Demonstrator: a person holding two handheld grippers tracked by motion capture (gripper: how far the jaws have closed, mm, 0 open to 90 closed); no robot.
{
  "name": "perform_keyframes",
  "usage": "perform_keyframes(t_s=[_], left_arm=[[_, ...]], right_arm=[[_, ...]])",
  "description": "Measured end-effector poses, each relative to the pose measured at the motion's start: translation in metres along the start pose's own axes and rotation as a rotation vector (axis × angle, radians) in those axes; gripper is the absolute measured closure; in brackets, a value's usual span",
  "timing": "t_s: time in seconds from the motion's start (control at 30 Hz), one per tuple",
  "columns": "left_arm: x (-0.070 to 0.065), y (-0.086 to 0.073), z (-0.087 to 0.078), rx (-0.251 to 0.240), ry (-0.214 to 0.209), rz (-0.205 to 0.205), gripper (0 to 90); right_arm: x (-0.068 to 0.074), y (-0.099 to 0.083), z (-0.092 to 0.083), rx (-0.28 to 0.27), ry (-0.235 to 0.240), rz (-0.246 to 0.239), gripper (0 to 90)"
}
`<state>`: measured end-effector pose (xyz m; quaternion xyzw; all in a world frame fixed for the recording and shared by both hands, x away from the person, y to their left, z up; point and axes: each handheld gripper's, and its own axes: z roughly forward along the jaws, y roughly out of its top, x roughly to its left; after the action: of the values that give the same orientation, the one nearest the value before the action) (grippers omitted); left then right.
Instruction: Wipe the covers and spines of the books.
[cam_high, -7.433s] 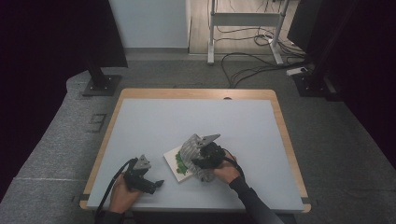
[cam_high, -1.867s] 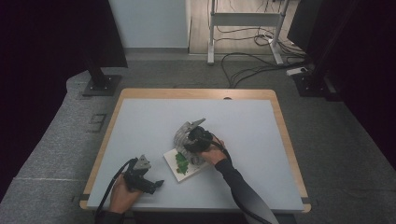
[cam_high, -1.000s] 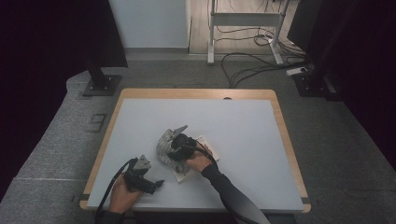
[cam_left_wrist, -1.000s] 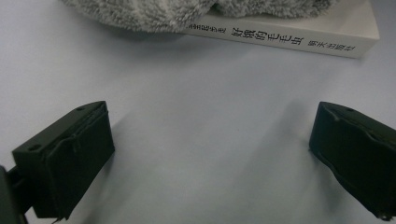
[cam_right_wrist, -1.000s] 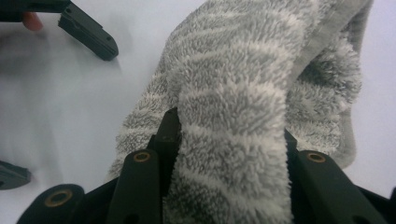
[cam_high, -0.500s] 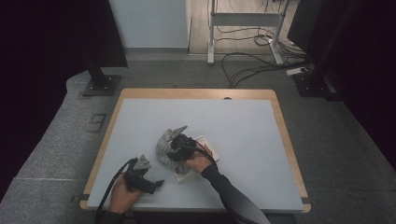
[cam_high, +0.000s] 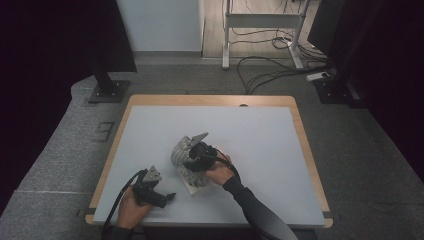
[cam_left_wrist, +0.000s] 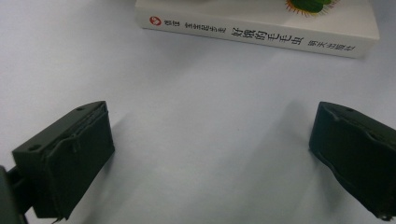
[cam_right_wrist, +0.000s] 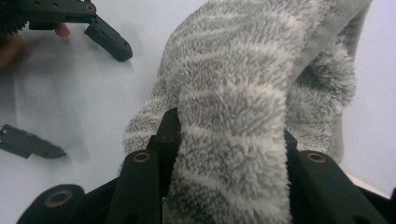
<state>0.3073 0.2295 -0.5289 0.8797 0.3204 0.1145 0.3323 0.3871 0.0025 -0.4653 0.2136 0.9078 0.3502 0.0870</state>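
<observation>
Two tools work by the book (cam_left_wrist: 261, 28): the right tool (cam_right_wrist: 224, 154) pinches the fleecy grey cloth (cam_right_wrist: 243, 93) over it, seemingly to drag it clear; the left tool (cam_left_wrist: 210, 154) rests spread just beside it, unused.

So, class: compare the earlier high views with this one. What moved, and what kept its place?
The right gripper, shut on the fluffy grey striped cloth, carried it leftwards across the white picture book and slightly up. The left gripper, jaws open, and the book on the pale table stayed put.
</observation>
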Motion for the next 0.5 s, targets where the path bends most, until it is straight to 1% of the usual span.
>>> perform_keyframes(t_s=[0.17, 0.23, 0.5], left_arm=[[0.000, 0.000, 0.000, 0.000, 0.000, 0.000, 0.0], [0.000, 0.000, 0.000, 0.000, 0.000, 0.000, 0.0], [0.000, 0.000, 0.000, 0.001, -0.001, 0.001, 0.0]], right_arm=[[-0.004, -0.003, -0.014, -0.011, -0.004, 0.007, 57.8], [-0.006, -0.005, -0.020, -0.015, -0.007, 0.021, 57.8], [-0.018, -0.018, -0.042, -0.038, -0.035, 0.048, 57.8]])
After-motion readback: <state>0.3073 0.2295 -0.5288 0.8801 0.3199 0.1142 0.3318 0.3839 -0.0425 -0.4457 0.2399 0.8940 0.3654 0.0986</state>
